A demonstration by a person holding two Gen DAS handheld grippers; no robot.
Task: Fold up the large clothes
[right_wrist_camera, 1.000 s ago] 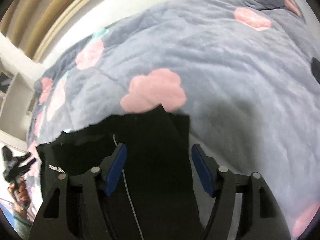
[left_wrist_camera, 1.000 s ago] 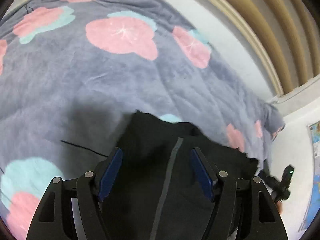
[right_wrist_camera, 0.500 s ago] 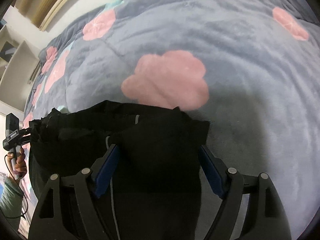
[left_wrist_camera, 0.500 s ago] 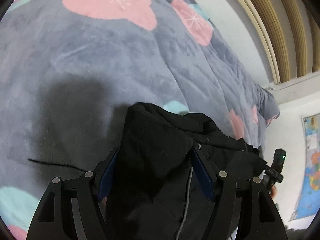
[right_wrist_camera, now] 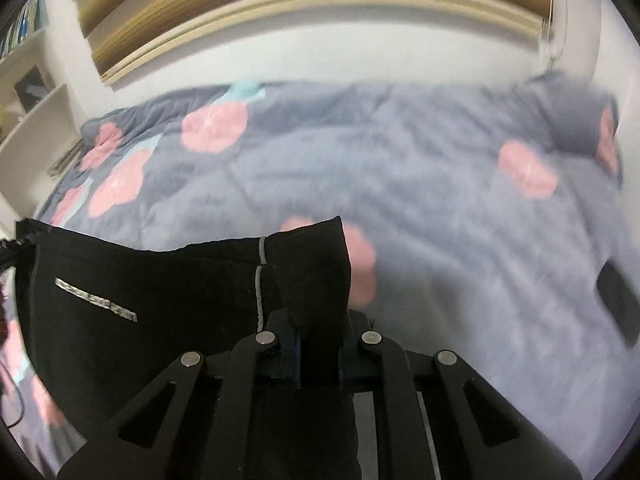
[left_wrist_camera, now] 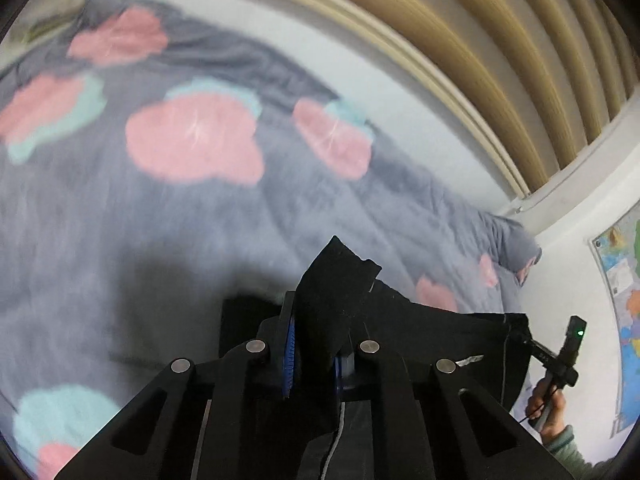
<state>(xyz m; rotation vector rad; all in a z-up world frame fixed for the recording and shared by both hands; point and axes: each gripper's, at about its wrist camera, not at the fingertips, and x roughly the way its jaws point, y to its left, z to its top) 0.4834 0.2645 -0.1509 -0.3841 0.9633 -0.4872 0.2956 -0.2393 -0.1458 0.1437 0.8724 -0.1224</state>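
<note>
Both grippers have just snapped shut on the black clothing, where a moment ago their blue pads stood wide apart with the cloth lying loose between them. Up close, the left gripper [left_wrist_camera: 314,354] pinches a bunched corner of the black garment [left_wrist_camera: 432,336] tight, and a flap of cloth sticks up past its pads. The right gripper [right_wrist_camera: 318,354] bites another corner of the same garment [right_wrist_camera: 140,280] in the same way. Between the two grips the cloth now hangs stretched like a sheet, and a grey stripe and a small silvery label show on it. Before, it lay flat in a heap on the bed; now its top edge is lifted off the bed. This looks like the start of a fold: the top edge is caught and held up, ready to be laid over the rest. Just behind the cloth lies the grey blanket [right_wrist_camera: 440,200] with pink flowers, blurry from the quick lift. A dark flat thing [right_wrist_camera: 618,304] rests on it, off to the right. Farthest back are a white wall and tan curtains [left_wrist_camera: 500,40].
</note>
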